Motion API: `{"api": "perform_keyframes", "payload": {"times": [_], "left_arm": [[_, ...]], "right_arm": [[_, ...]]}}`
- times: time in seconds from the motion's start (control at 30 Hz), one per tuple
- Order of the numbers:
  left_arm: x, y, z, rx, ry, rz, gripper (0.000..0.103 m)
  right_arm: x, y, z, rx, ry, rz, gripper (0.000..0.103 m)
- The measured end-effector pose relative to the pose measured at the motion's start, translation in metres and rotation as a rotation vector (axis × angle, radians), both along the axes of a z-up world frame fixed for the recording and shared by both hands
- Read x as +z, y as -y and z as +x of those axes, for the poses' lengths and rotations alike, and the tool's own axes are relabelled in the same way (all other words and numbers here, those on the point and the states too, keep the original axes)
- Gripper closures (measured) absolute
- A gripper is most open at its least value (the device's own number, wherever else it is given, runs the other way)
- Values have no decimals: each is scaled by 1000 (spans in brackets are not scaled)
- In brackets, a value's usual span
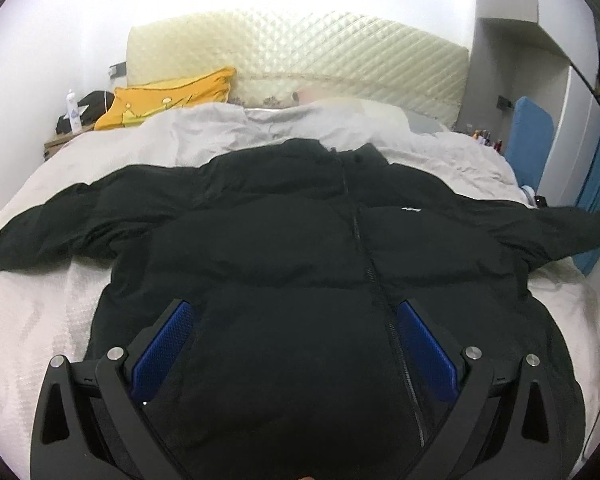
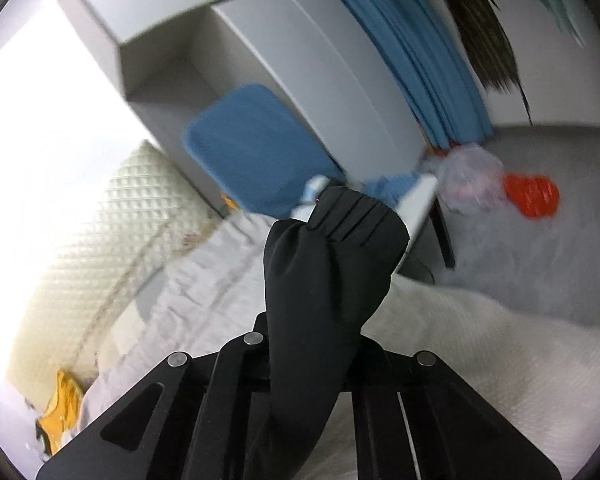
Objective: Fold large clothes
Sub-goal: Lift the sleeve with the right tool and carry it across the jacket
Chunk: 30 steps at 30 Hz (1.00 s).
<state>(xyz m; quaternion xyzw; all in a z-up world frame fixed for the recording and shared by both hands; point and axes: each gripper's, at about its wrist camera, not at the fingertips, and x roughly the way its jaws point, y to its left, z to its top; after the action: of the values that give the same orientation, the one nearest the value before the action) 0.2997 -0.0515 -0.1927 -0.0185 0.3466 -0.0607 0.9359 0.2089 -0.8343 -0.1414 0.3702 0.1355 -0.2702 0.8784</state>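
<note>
A black puffer jacket (image 1: 300, 240) lies front up on the bed (image 1: 40, 300), zipped, sleeves spread left and right. My left gripper (image 1: 296, 308) is open, its blue pads (image 1: 168, 344) wide apart just above the jacket's lower hem. My right gripper (image 2: 312, 336) is shut on the cuff end of the jacket's right sleeve (image 2: 332, 248), which sticks up past the closed jaws. The same sleeve end shows in the left wrist view (image 1: 580, 228) at the bed's right edge. The right view is blurred.
A cream quilted headboard (image 1: 300, 52) and an orange pillow (image 1: 168, 96) stand at the bed's far end. A grey wardrobe (image 2: 300, 60), a blue panel (image 2: 256, 148) and a blue curtain (image 2: 420, 60) are right of the bed. A red object (image 2: 532, 196) lies on the floor.
</note>
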Motion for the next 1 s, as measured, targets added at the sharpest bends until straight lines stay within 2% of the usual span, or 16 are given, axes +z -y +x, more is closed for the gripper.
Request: {"api": "perform_keyframes", "payload": {"times": [0.17, 0.37, 0.57, 0.77, 1.0], "left_arm": [[17, -9, -16, -2, 38, 9, 1], [33, -12, -36, -15, 79, 34, 1], [47, -17, -58, -37, 112, 46, 1], [60, -35, -69, -30, 131, 6, 1], [66, -56, -74, -11, 149, 28, 1]], "right_arm": [[68, -38, 0, 72, 26, -99, 97], [155, -115, 7, 204, 36, -271, 97], [204, -206, 19, 332, 65, -361, 96], [237, -312, 39, 486, 75, -479, 94], [228, -417, 71, 660, 86, -519, 93]]}}
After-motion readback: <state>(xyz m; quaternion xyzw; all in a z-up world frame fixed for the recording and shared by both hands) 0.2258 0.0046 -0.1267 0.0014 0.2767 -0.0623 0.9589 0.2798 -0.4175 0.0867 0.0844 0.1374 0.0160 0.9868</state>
